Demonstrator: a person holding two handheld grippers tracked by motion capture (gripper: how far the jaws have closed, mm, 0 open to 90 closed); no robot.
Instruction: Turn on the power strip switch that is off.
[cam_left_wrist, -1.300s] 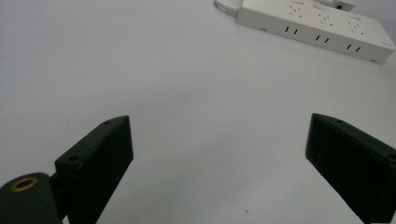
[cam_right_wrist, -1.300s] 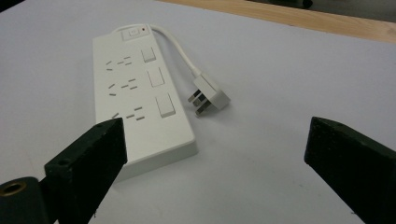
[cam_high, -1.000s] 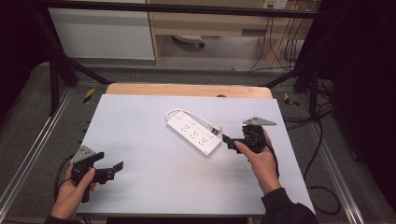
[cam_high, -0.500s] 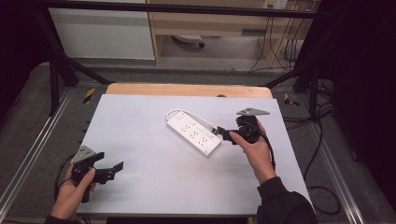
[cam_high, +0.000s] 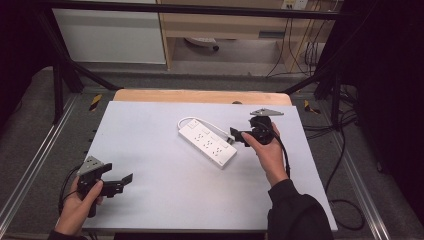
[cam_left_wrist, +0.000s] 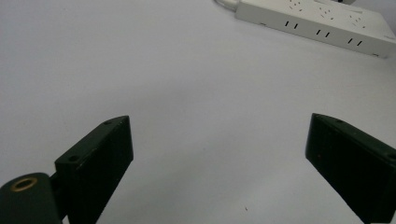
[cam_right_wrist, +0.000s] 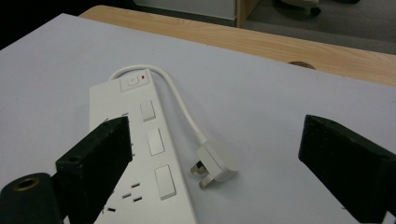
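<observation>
1. High view. A white power strip (cam_high: 207, 143) lies at the middle of the grey table (cam_high: 150, 125), its long axis running from upper left to lower right of the frame. Its cord loops off the upper-left end and comes back along the far side; the plug is too small here to place exactly. The right gripper (cam_high: 239, 136) sits right of centre, jaws pointing left, tips just beside the strip's right-hand long edge. The left gripper (cam_high: 126, 179) rests at the lower left of the frame, well apart from the strip.

2. Left gripper view. Jaws stand wide apart with nothing between them, just bare table. The power strip (cam_left_wrist: 317, 25) crosses the upper right of the frame, far ahead.

3. Right gripper view. Jaws are wide apart, gripping nothing. The power strip (cam_right_wrist: 140, 154) runs from centre-left down to the bottom of the frame, partly behind the left-hand jaw. The plug (cam_right_wrist: 215, 165) lies on the table between the two jaws, just beside the strip's edge, prongs pointing lower left, with the cord (cam_right_wrist: 182, 100) curving up to the switch end.

4. Judgement: the right hand is much nearer. The plug lies straight ahead of its open jaws, so a short advance and a close would take it. The strip's long axis runs roughly along the approach, not across it.
</observation>
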